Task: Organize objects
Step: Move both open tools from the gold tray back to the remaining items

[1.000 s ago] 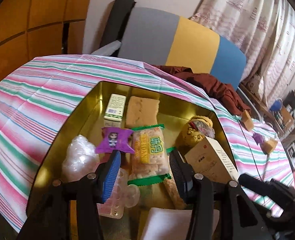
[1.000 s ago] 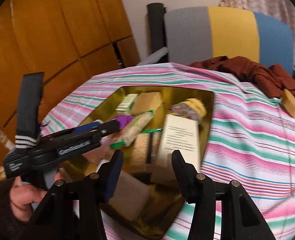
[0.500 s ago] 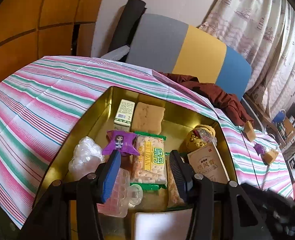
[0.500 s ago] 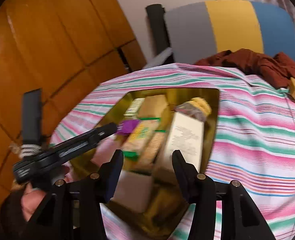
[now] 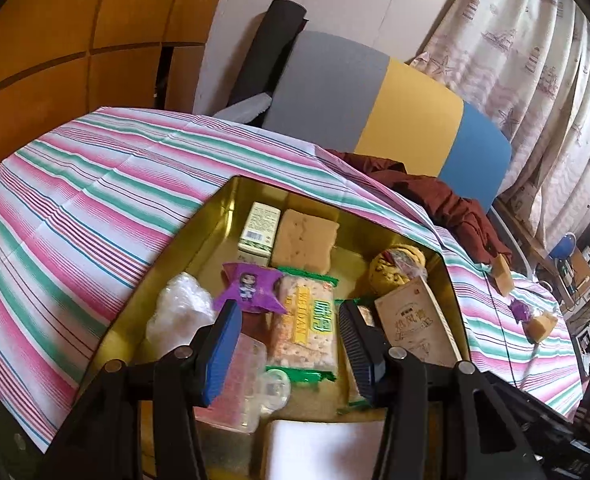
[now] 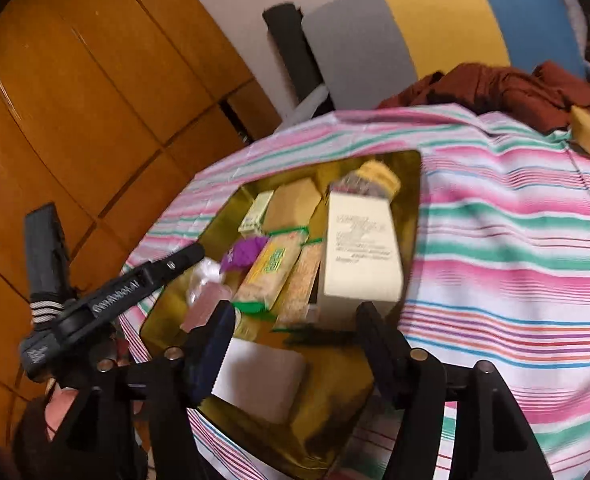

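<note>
Right wrist view shows the change: the right gripper (image 6: 291, 328) has just been spreading its fingers, and they now stand apart with nothing pinched between them, hanging over the near end of the gold tin (image 6: 415, 184). The cream box (image 6: 361, 256), which a second ago lay flatter in the tin, now stands up against the tin's right wall, just in front of the wrapped cookie (image 6: 375, 178) at the far right corner. I judge the box has been let go, so that item counts as placed.

The left gripper (image 5: 289, 344) has kept its place over the tin's near edge, fingers spread and empty, above the green-edged cracker pack (image 5: 307, 324) in the tin's middle.

Outside the tin, to its right on the striped tabletop (image 5: 75, 208), a tan block (image 5: 503, 274), a purple wrapper (image 5: 521, 310) and a second tan piece (image 5: 543, 326) lie loose. These look like the remaining work.
</note>
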